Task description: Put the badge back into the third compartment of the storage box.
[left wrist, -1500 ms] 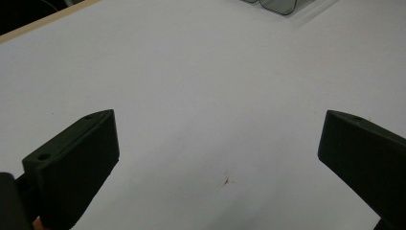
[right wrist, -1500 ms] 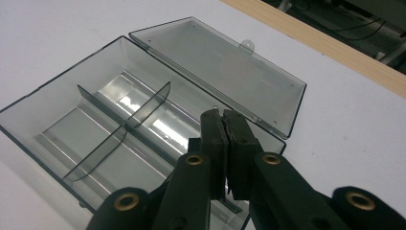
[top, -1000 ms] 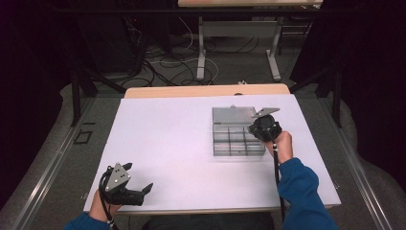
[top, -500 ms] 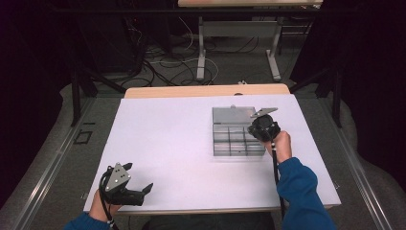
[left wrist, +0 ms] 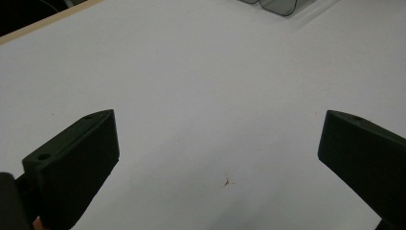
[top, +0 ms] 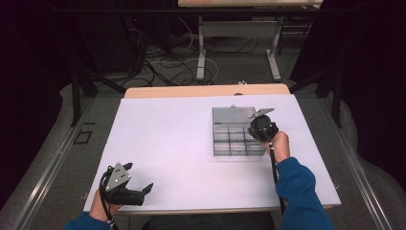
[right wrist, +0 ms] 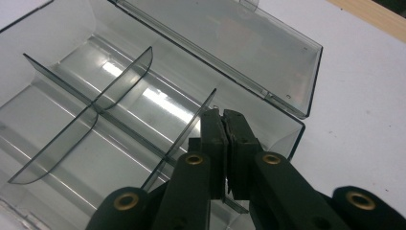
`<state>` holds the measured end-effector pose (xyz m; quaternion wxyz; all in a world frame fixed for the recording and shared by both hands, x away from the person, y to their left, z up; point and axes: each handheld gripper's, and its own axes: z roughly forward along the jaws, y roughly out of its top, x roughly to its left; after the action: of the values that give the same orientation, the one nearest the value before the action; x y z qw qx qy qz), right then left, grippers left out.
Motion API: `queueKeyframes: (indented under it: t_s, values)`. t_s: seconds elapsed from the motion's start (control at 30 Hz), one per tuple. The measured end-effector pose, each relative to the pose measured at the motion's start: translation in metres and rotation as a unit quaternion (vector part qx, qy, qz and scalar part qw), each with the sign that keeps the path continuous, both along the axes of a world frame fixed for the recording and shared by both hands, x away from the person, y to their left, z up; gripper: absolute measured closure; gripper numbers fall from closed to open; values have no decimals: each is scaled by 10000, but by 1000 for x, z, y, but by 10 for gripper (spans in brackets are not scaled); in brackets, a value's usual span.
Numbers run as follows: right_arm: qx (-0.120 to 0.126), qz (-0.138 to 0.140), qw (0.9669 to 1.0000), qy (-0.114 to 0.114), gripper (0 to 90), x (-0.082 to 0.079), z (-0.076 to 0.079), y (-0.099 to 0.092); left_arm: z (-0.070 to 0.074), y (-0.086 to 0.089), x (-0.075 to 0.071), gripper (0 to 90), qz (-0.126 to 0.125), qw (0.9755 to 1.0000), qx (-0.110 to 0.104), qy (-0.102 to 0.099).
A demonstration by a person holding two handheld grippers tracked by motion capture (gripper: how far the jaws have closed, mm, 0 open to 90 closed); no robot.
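Note:
A clear smoky plastic compartment box (top: 231, 140) lies open on the white table (top: 167, 139), right of centre, with its lid (top: 230, 115) folded back flat. My right gripper (top: 262, 128) points down into the box's right end. In the right gripper view its jaws (right wrist: 223, 115) are pressed together, shut, just above a thin divider (right wrist: 189, 132); whether they pinch it I cannot tell. The compartments (right wrist: 72, 91) look empty. My left gripper (top: 146, 188) rests near the table's front left corner, its jaws (left wrist: 215, 143) wide open over bare tabletop.
The table's wooden far edge (top: 206, 90) shows behind the white sheet. Beyond it are desk legs (top: 201, 52) and loose cables (top: 158, 62) on the floor. A corner of the box (left wrist: 277, 5) shows far off in the left gripper view.

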<state>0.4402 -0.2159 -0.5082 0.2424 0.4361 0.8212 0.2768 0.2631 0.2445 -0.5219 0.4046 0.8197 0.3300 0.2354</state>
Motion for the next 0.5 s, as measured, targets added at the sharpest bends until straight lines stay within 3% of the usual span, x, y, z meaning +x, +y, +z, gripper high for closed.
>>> queueKeyframes:
  t_s: [0.2,0.37,0.5]
  values:
    - [-201,6,9998,22,886,1,-9,3,0,0,0,4,2,10000,-11,-6]
    - [-188,-31,9998,17,886,2,-13,1,0,0,0,5,-1,10000,-31,68]
    - [-236,-59,9997,-23,886,3,-13,1,0,0,0,5,8,10000,-10,10]
